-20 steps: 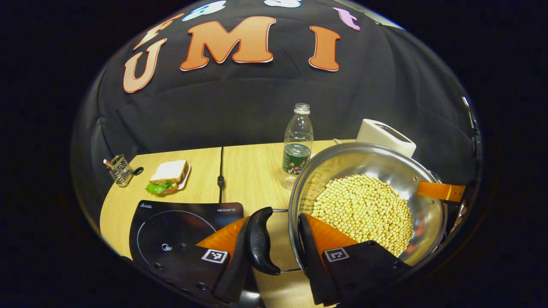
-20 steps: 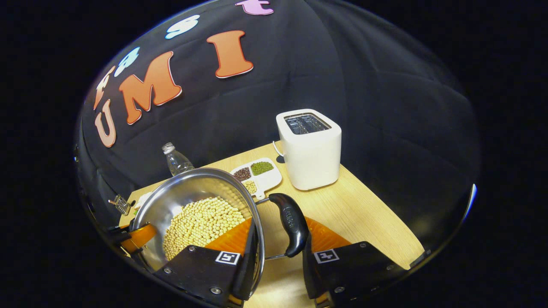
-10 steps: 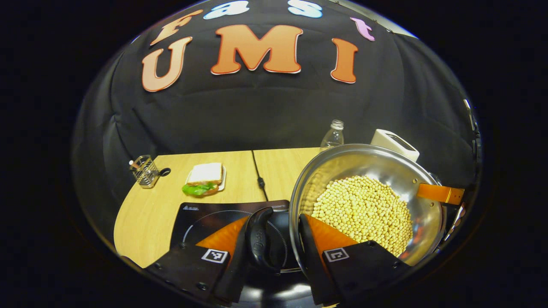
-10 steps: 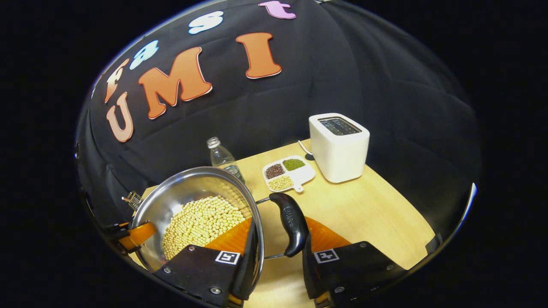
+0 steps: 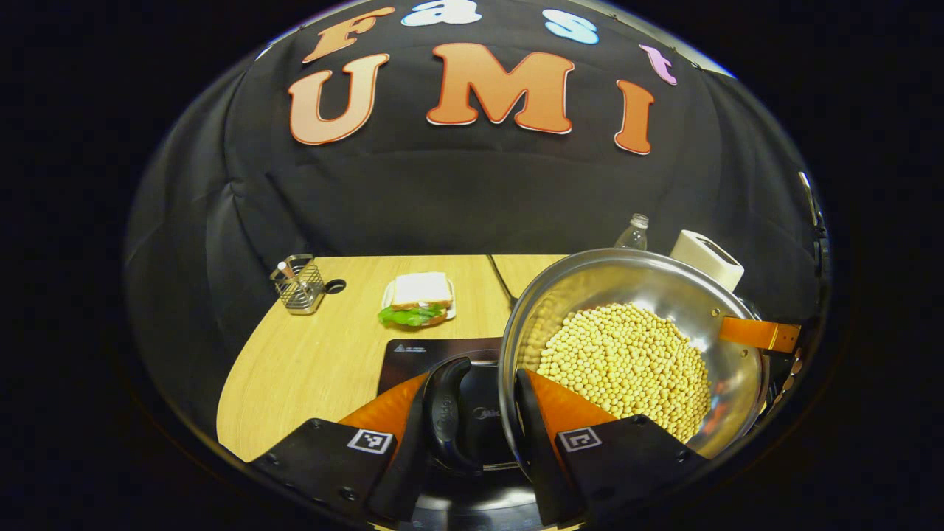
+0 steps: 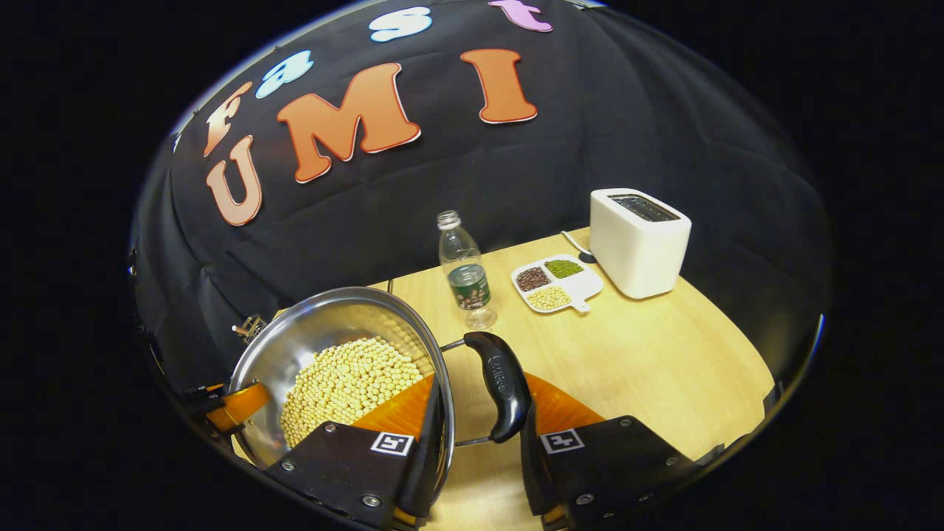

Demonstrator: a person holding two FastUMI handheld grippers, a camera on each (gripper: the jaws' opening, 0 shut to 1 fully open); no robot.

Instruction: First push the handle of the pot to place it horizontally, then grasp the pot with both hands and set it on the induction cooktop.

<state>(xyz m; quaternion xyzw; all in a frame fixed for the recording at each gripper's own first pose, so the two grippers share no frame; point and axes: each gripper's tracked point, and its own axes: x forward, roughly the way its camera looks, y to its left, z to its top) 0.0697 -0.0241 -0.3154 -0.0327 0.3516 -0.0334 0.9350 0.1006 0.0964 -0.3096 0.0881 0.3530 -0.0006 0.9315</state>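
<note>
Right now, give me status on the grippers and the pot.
Left gripper and right gripper each clamped across pot rim and handle. Pot, full of beans, above cooktop. Nothing in the way.

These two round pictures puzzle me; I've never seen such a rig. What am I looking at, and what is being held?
A person holds a two-finger tool in each hand; a fisheye camera rides on each. In the left gripper view, the left tongs grip one black handle and the rim of a steel pot full of pale beans, above a black induction cooktop. In the right gripper view, the right tongs grip the opposite handle. On the wooden table stand a bottle, a toaster, a divided dish, and in the left gripper view a sandwich and a wire holder.
</note>
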